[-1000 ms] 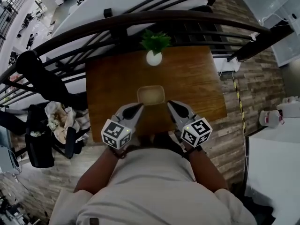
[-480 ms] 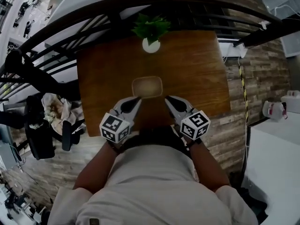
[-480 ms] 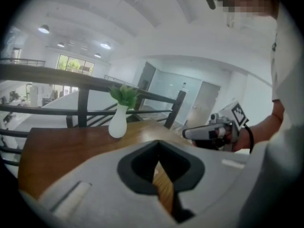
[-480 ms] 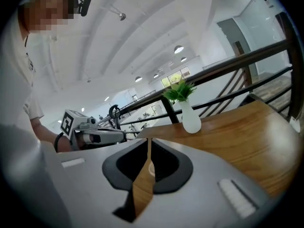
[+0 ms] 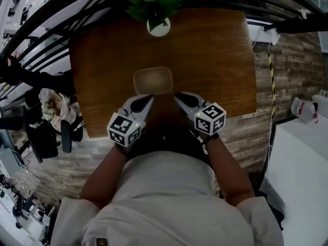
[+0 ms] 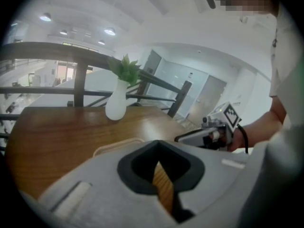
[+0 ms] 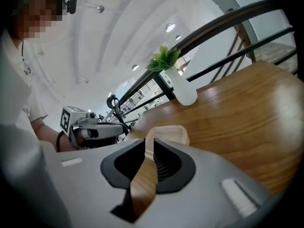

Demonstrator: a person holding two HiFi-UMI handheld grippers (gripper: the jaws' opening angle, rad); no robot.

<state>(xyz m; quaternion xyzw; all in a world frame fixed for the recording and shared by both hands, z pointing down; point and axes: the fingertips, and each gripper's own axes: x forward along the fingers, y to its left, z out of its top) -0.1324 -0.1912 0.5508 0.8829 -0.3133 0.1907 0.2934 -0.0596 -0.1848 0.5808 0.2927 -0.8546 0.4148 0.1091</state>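
A shallow tan rectangular container [image 5: 152, 81] lies on the brown wooden table [image 5: 215, 60], just beyond both grippers. My left gripper [image 5: 148, 97] hangs near the container's near-left corner with its jaws shut on nothing. My right gripper [image 5: 177, 95] is near the container's near-right corner, its jaws parted by a narrow gap and holding nothing. In the left gripper view the container's rim [image 6: 114, 144] shows just past the left gripper [image 6: 158, 147], with the right gripper [image 6: 190, 136] beside it. In the right gripper view the container [image 7: 166, 133] lies straight ahead of the right gripper [image 7: 148, 144].
A white vase with a green plant [image 5: 158, 25] stands at the table's far edge, before a dark metal railing [image 5: 46, 14]. A dark chair with bags [image 5: 51, 122] is left of the table. A white counter [image 5: 302, 163] sits at the right, over plank floor.
The head camera has come forward over the table and both grippers moved closer to the container. The right gripper's jaws have parted slightly. The left jaws look unchanged.
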